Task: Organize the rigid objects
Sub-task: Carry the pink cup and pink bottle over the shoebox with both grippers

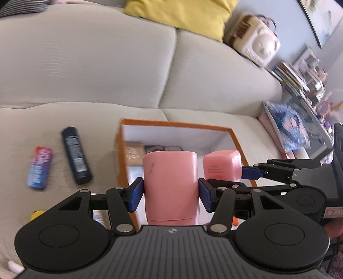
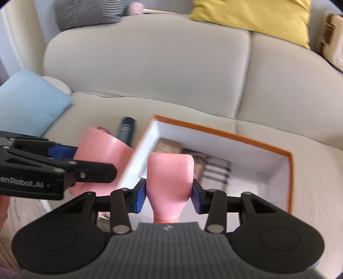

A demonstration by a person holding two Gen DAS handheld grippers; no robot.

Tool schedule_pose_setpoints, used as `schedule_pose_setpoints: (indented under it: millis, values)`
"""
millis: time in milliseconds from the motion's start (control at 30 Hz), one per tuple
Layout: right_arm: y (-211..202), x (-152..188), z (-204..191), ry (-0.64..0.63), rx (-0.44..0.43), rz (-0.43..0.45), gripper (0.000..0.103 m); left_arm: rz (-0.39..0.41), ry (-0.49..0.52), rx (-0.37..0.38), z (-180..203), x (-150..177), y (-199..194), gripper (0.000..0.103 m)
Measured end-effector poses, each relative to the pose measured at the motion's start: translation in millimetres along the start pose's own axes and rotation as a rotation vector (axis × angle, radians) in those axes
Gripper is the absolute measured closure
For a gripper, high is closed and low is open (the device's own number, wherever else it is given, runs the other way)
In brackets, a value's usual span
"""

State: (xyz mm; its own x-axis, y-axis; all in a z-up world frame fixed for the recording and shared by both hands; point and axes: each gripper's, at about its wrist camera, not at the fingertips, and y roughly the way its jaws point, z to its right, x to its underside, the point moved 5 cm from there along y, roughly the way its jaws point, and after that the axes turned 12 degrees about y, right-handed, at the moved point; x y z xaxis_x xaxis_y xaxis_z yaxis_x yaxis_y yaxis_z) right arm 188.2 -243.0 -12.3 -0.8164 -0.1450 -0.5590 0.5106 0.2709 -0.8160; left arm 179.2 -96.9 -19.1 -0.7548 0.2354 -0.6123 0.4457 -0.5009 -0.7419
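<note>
Placement comes next: left tool (image 1: 170, 191) clamps the pink cup (image 1: 170, 184), right tool (image 2: 169, 193) clamps the pink bottle (image 2: 170, 182), both over the orange box (image 2: 287, 154); lower toward twelve o'clock, release singly.

Soft, even daylight fills both views, casting only faint shadows. Fisheye distortion bends the sofa (image 1: 107, 64) and rounds the corners dark. Motion blur smears the far shelves (image 1: 304, 79) and yellow cushion (image 2: 257, 15).

surface: beige sofa seat (image 1: 53, 120) | on it: orange-rimmed box (image 1: 175, 125) (open-topped), dark bottle (image 1: 76, 155), colourful packet (image 1: 40, 167)
</note>
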Motion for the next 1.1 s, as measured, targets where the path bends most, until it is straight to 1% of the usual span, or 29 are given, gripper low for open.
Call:
schedule_pose_setpoints:
  millis: [233, 367, 467, 567, 667, 733, 800, 900, 1000, 1100]
  values:
    - [7.6, 16.1, 64.4, 0.049, 0.09, -0.048, 0.058, -0.075, 0.025, 0.08, 24.0, -2.2, 46.0, 0.04]
    - [24.0, 21.7, 86.0, 0.052, 0.114, -0.087, 0.059, -0.117, 0.025, 0.117, 30.7, -7.5, 74.1, 0.04]
    - [36.6, 22.4, 98.0, 0.047, 0.126, -0.115, 0.059, -0.139, 0.026, 0.118, 33.6, -15.9, 95.5, 0.04]
    - [52.3, 17.7, 103.0, 0.042, 0.108, -0.138, 0.059, -0.154, -0.013, 0.129, 29.6, -24.0, 115.9, 0.04]
    - [73.1, 7.4, 112.2, 0.055, 0.142, -0.15, 0.059, -0.177, -0.042, 0.112, 22.4, -29.3, 137.3, 0.04]
    - [87.9, -0.6, 118.5, 0.084, 0.144, -0.159, 0.059, -0.196, -0.053, 0.099, 18.2, -31.2, 151.1, 0.04]
    - [101.4, -6.2, 123.7, 0.091, 0.169, -0.16, 0.059, -0.212, -0.066, 0.101, 15.0, -32.1, 164.3, 0.041]
    - [121.7, -10.8, 128.8, 0.069, 0.195, -0.159, 0.059, -0.221, -0.09, 0.096, 8.0, -32.2, 177.5, 0.04]
    - [137.6, -13.1, 132.0, 0.069, 0.189, -0.171, 0.059, -0.222, -0.106, 0.093, 1.3, -32.3, 186.4, 0.04]
    - [150.4, -13.5, 132.8, 0.051, 0.208, -0.171, 0.059, -0.217, -0.097, 0.077, -2.1, -32.9, 191.7, 0.04]
